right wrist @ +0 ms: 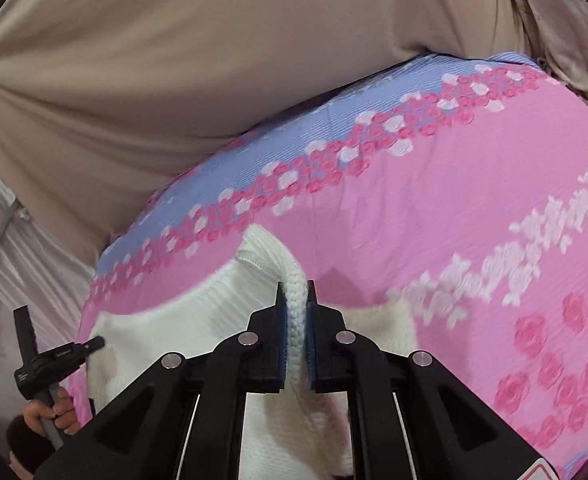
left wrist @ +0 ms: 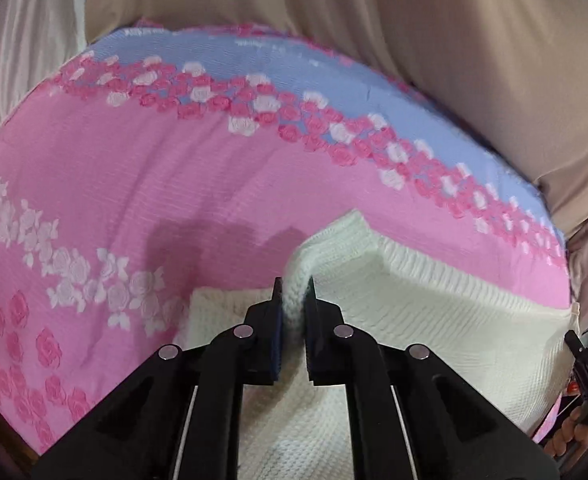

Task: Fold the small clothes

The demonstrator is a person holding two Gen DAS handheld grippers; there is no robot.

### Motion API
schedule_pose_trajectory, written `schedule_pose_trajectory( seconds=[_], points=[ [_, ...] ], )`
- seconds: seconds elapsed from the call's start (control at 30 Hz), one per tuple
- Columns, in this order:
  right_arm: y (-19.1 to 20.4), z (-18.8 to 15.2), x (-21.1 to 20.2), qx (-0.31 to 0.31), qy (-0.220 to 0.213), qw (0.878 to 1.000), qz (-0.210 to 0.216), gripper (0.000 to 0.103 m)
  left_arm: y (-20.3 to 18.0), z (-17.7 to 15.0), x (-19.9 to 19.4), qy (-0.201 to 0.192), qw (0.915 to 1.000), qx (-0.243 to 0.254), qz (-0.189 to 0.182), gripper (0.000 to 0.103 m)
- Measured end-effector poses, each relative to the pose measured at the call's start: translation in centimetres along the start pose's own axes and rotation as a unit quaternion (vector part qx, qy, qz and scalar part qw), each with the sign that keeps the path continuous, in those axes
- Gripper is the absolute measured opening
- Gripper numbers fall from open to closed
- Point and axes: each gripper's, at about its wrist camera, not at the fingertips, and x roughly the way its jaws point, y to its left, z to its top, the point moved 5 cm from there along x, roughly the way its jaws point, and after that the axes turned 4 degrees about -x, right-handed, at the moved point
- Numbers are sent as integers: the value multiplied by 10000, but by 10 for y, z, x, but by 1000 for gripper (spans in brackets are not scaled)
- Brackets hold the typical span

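Note:
A small white knit garment (left wrist: pixel 434 312) lies on a pink flowered bedspread (left wrist: pixel 134 184). My left gripper (left wrist: pixel 294 288) is shut on a ribbed edge of the garment and lifts it a little off the bed. In the right wrist view my right gripper (right wrist: pixel 294 292) is shut on another ribbed edge of the same white garment (right wrist: pixel 166 328), raised as a ridge between the pads. The garment stretches between both grippers. The other gripper shows at the far right of the left view (left wrist: pixel 586 364) and at the far left of the right view (right wrist: pixel 54 360).
The bedspread (right wrist: pixel 454 208) has a blue band with pink and white roses along its far edge. Beige curtains (left wrist: pixel 374 12) hang behind the bed. A hand (right wrist: pixel 54 412) grips the other tool's handle at the lower left.

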Motion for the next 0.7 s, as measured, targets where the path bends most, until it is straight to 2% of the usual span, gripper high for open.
schedule_pose_trajectory(
  seconds=[0.1,0.13,0.17,0.23,0.27,0.3,0.33,0.37,0.43,0.47,0.53,0.57,0.63,0.67,0.7],
  points=[
    [-32,-29,64,256,945,9945,-365,7,13,-19,52,553,9974,151,428,8],
    [-37,-35,70,362,896,9950,-255,4,12,-18,47,269,9984,221,440,10],
    [-38,-35,65,507,782,9953,-245,5,10,-20,40,303,9981,247,477,11],
    [-37,-32,45,765,657,9943,-335,15,10,-19,21,256,9989,28,381,18],
    [-30,-29,27,615,475,9955,-534,20,12,-19,7,127,9993,-35,355,29],
    [-20,-26,13,376,326,9968,-633,20,16,-20,-14,-122,9988,-99,463,35],
    [-4,-27,-2,62,219,9978,-618,20,18,-23,-36,-382,9977,-159,531,42],
    [16,-33,-10,-201,279,9986,-413,20,18,-26,-46,-474,9974,-164,517,45],
    [59,-53,-9,-581,575,9966,87,20,2,-47,-59,-377,9988,-88,286,46],
    [91,-75,1,-818,895,9915,478,20,-12,-61,-57,-227,9996,31,140,46],
    [140,-119,27,-1168,1503,9760,1060,20,-39,-91,-38,112,9992,379,50,46],
    [159,-140,39,-1411,1798,9661,1197,20,-46,-103,-28,274,9984,477,124,45],
    [174,-164,51,-1968,2139,9500,1142,6,-45,-117,-12,492,9968,572,280,46],
    [164,-164,52,-2101,2042,9518,910,6,-38,-118,-11,447,9966,591,361,45],
    [147,-157,51,-1957,1946,9587,696,6,-23,-114,-15,323,9973,525,405,44]
  ],
)
